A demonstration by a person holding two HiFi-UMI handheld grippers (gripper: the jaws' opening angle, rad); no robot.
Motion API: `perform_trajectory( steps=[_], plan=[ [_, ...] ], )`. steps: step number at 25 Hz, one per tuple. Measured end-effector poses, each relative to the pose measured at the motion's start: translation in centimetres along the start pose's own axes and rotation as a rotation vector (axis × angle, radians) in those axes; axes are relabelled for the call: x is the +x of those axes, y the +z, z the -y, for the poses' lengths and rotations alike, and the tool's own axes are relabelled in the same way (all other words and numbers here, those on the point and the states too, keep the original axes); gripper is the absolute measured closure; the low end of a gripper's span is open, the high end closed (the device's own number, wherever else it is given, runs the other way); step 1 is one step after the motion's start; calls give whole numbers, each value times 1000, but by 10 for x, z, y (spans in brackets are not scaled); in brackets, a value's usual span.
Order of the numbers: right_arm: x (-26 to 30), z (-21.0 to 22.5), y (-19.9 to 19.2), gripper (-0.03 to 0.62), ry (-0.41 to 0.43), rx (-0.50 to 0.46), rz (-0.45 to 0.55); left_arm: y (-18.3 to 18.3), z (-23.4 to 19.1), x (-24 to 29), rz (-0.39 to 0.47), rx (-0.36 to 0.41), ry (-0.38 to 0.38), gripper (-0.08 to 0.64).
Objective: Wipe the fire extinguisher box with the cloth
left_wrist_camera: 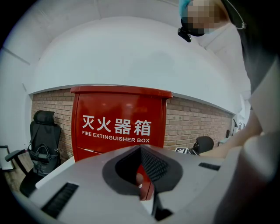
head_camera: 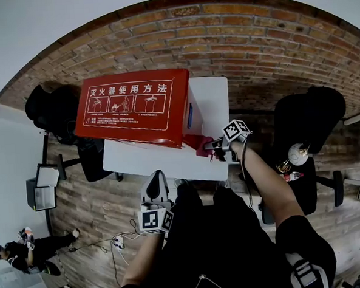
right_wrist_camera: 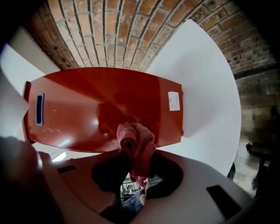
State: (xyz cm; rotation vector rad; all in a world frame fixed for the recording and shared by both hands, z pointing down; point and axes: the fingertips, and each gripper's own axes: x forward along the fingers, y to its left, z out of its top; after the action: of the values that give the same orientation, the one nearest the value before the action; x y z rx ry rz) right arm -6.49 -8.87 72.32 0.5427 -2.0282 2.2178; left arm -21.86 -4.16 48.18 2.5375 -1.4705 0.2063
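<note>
The red fire extinguisher box stands on a white table, its top printed with white instructions. My right gripper is at the box's right side, shut on a bunched pink cloth. In the right gripper view the cloth sticks out of the right gripper close to the glossy red side panel; I cannot tell whether they touch. My left gripper hangs below the table's front edge, jaws together and holding nothing. In the left gripper view the left gripper faces the lettered front.
A brick wall runs behind the table. Black office chairs stand at the left and right. A person crouches on the wooden floor at the lower left. Bare white tabletop lies to the right of the box.
</note>
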Motion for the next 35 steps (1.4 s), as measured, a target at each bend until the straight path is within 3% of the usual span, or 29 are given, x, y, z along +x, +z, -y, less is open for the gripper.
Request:
perform_trajectory(
  steps=[35],
  plan=[
    [32,104,2,495,-196,153,-47,-5,-20,5,-52,6,32,541]
  ],
)
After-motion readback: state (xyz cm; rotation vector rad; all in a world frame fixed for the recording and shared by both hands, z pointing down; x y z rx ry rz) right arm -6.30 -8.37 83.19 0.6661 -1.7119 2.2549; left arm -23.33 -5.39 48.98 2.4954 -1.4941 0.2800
